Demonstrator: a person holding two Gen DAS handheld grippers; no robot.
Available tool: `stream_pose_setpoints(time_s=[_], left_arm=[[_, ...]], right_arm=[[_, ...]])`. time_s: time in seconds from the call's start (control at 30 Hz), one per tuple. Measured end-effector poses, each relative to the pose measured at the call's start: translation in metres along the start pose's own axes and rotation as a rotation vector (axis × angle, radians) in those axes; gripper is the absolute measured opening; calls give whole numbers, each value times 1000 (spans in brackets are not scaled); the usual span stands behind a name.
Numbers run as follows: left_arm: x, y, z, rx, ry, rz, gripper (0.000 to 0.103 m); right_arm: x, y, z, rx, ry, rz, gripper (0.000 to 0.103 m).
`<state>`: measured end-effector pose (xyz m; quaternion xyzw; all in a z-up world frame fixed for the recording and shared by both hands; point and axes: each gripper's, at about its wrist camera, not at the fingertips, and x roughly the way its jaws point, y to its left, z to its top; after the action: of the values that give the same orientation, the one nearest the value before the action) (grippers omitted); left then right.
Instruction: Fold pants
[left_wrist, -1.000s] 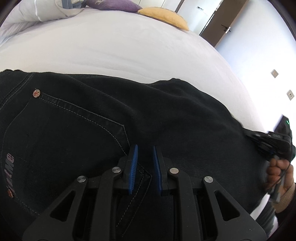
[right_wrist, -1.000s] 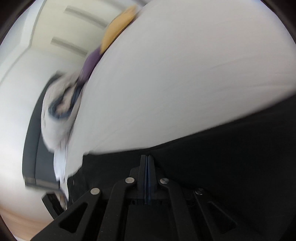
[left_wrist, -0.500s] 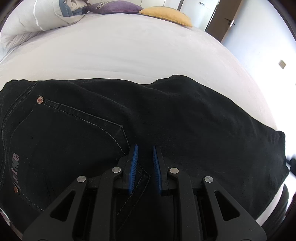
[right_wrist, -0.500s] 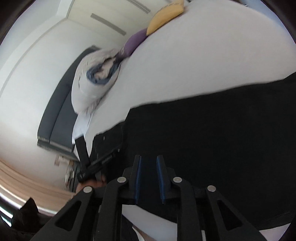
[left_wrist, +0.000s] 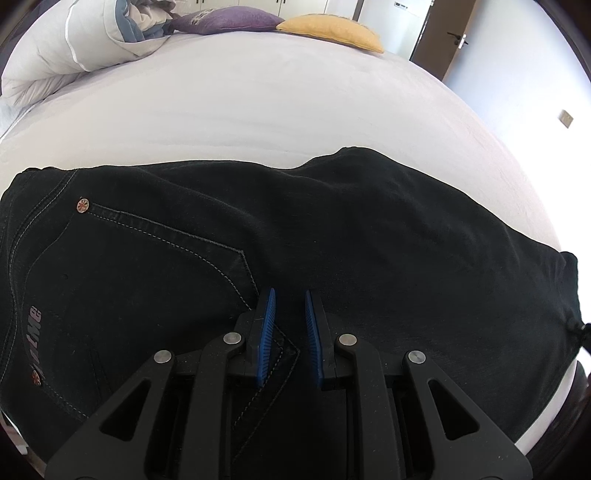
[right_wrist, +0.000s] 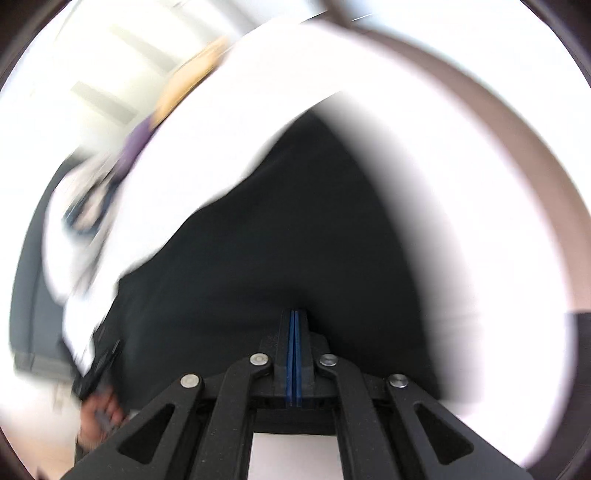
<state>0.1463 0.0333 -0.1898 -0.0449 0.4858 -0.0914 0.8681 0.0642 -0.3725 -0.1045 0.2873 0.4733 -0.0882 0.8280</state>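
**Black pants lie crosswise on the bed, one gripper parted above them, the other pressed shut**

The black pants (left_wrist: 332, 236) lie flat on the white bed (left_wrist: 258, 110), their long axis running from 9 o'clock to 3 o'clock in the left wrist view: the waist and back pocket (left_wrist: 140, 280) sit toward 9 o'clock, and the fabric narrows to an edge near 3 o'clock.

Only the left wrist view is sharp. It shows pale stitching, a copper rivet (left_wrist: 82, 205) and grey lettering on the pocket, and, toward 12 o'clock, a rumpled duvet (left_wrist: 85, 40), a purple cushion (left_wrist: 229, 20) and a yellow cushion (left_wrist: 328, 31). The right wrist view is smeared by motion; there the pants (right_wrist: 295, 221) are a dark wedge pointing to 12 o'clock.

The left gripper (left_wrist: 288, 314) stands a narrow gap apart, just over the pocket's tip, with nothing clamped between its blue pads. The right gripper (right_wrist: 294, 332) has its pads pressed flat together; whether cloth is pinched between them I cannot tell.
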Motion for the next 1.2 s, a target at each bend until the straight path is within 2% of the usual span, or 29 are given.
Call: stream_pose_setpoints(time_s=[0.03,0.1,0.13,0.2,0.27,0.33,0.4,0.47,0.53,0.57,0.6,0.67,0.73,0.87,0.93,0.97,1.0,1.03,1.07,1.1,1.2], left_arm=[[0,-1,0,2,0,2,17],[-1,-2,-1,7,0,10,17],[-4,-1,0,9,0,13,17],[-4,-3,1,17,4,25,17],[-4,-6,2,31,8,40,17],[-3,-9,2,37,12,55,17],[-3,-12,3,42,17,67,17],[-2,-15,4,51,24,82,17],[-1,-18,4,59,28,91,17],[0,-20,5,65,30,97,17],[1,-21,5,70,33,103,17],[-1,-24,7,77,40,115,17],[1,-26,8,78,47,126,17],[1,-33,12,84,54,146,17],[1,-37,16,87,67,155,17],[0,-38,19,81,78,161,17],[-2,-42,22,77,90,177,17],[-6,-48,25,81,90,199,17],[-9,-54,26,91,81,202,17],[-15,-64,27,108,62,190,17],[-27,-113,22,162,31,100,17]], right_arm=[[-14,-10,6,19,-40,-52,0],[-39,-6,13,-2,-132,-165,10],[-45,2,16,-20,-166,-154,10],[-41,35,17,-62,-154,8,10],[-25,77,13,-156,-117,133,14],[1,116,6,-215,-51,276,33],[32,145,-1,-254,13,385,39],[74,166,0,-261,78,392,39],[111,167,7,-224,146,377,38],[126,161,9,-203,151,326,28],[132,145,17,-167,138,302,0],[134,110,25,-57,116,341,0],[106,52,44,6,27,316,0],[60,-9,62,144,-139,224,0],[27,-30,63,164,-208,110,0],[10,-37,59,174,-227,60,9],[-2,-40,54,189,-234,40,22],[-16,-42,46,195,-243,93,32],[-27,-39,35,179,-239,189,36],[-33,-34,25,158,-224,240,42],[-26,-17,-4,125,-136,379,48]])
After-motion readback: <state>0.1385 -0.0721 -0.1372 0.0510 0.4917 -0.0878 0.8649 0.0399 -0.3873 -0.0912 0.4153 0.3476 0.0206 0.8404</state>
